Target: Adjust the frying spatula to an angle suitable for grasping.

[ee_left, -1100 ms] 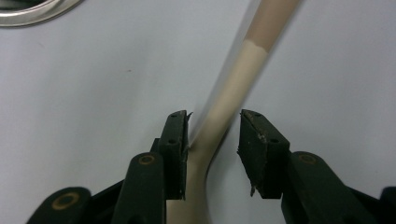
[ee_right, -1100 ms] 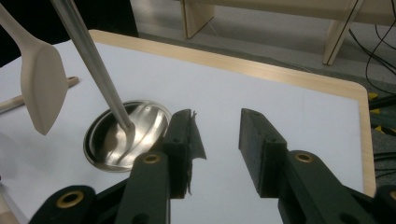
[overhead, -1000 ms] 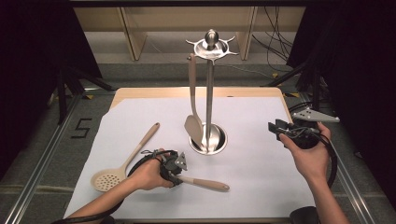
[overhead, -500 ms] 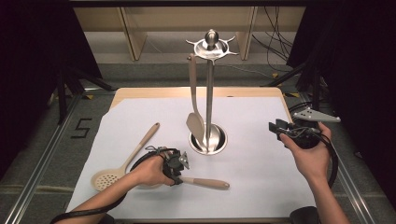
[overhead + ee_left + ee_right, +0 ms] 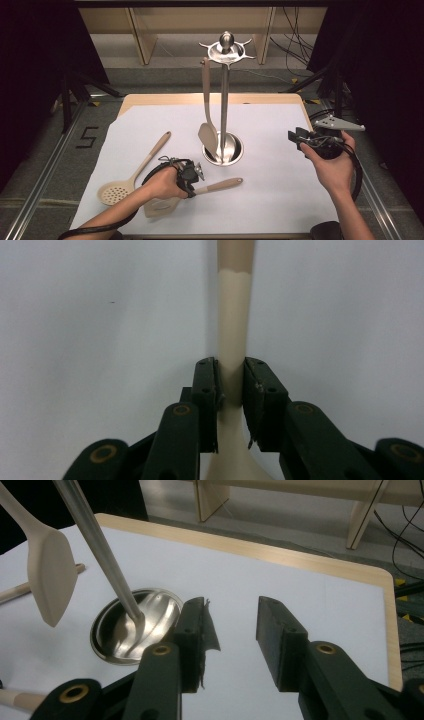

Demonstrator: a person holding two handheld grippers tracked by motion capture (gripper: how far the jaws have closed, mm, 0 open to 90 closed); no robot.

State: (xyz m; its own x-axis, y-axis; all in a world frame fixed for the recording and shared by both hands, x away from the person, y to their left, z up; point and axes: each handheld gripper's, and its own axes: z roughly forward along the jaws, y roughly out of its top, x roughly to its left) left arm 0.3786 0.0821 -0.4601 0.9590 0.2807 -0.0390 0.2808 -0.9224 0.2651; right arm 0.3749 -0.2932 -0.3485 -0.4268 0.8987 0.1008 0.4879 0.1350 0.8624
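Left hand-held gripper (image 5: 192, 176) low, jaws nearly closed — right hand-held gripper (image 5: 300, 137) raised, jaws apart.

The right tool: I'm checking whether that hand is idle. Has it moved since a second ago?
No. The right tool sits at the same spot right of the stand's base, its jaws open, over the white sheet.

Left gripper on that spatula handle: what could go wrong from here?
1. The left gripper pinches the spatula low on its neck, near the blade, so the long handle may swing or slip when lifted.
2. The slotted spoon lies close beside the left hand; a lift could knock it.
3. One spatula already hangs on the stand, so swinging this one in could strike the hanging spatula or rock the stand.
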